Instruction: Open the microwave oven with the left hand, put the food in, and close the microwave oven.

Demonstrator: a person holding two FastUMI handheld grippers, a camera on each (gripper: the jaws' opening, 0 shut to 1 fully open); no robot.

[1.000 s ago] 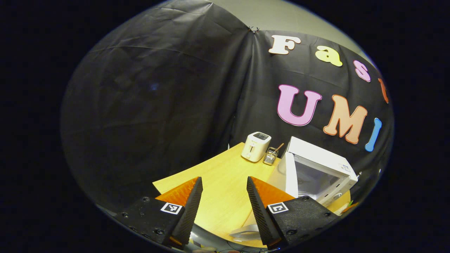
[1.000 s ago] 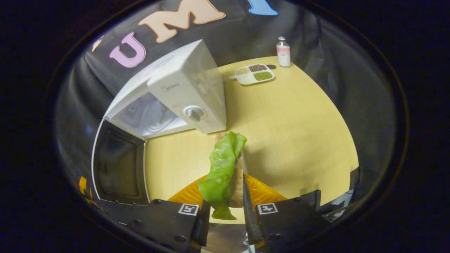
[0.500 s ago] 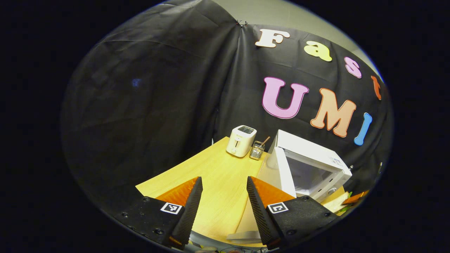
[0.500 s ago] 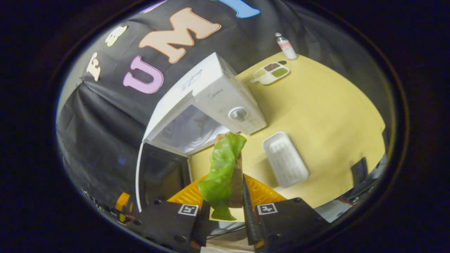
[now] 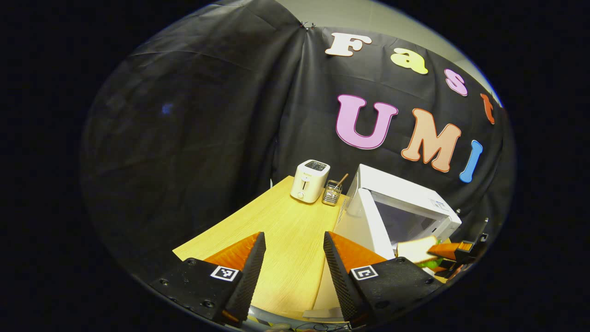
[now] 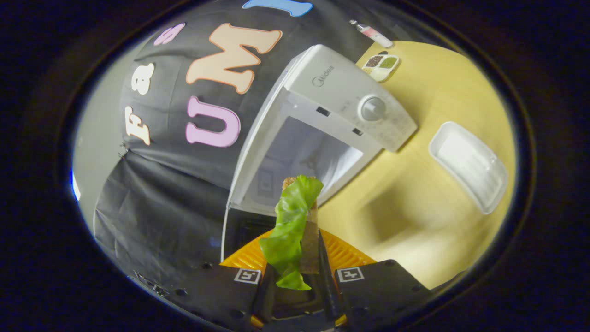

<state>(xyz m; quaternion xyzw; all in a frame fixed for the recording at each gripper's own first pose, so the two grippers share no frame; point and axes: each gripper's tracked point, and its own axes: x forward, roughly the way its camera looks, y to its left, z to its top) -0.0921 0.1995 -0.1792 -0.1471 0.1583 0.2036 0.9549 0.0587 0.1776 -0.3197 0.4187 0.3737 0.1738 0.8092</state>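
Note:
The white microwave [image 6: 341, 92] stands on the wooden table with its door [image 6: 246, 226] swung open and its pale cavity [image 6: 304, 157] showing. My right gripper [image 6: 295, 272] is shut on the food, a sandwich [image 6: 295, 221] of bread and a green lettuce leaf, held just in front of the cavity mouth. In the left gripper view the microwave [image 5: 405, 203] sits at the right with its open door [image 5: 368, 226] edge-on, and the sandwich [image 5: 417, 249] comes in from the right with the other gripper [image 5: 456, 251]. My left gripper [image 5: 292, 267] is open over the table with nothing between its fingers.
A white toaster [image 5: 309, 180] and a wire utensil holder [image 5: 332, 192] stand at the back of the table [image 5: 286, 230]. To the microwave's right lie an empty white tray [image 6: 468, 166], a divided dish of grains [image 6: 380, 67] and a bottle [image 6: 371, 33].
My right gripper has carried the sandwich up toward the open cavity, which now looms larger. The sandwich has entered the left gripper view at the right. The left gripper has stayed open, shifting slightly.

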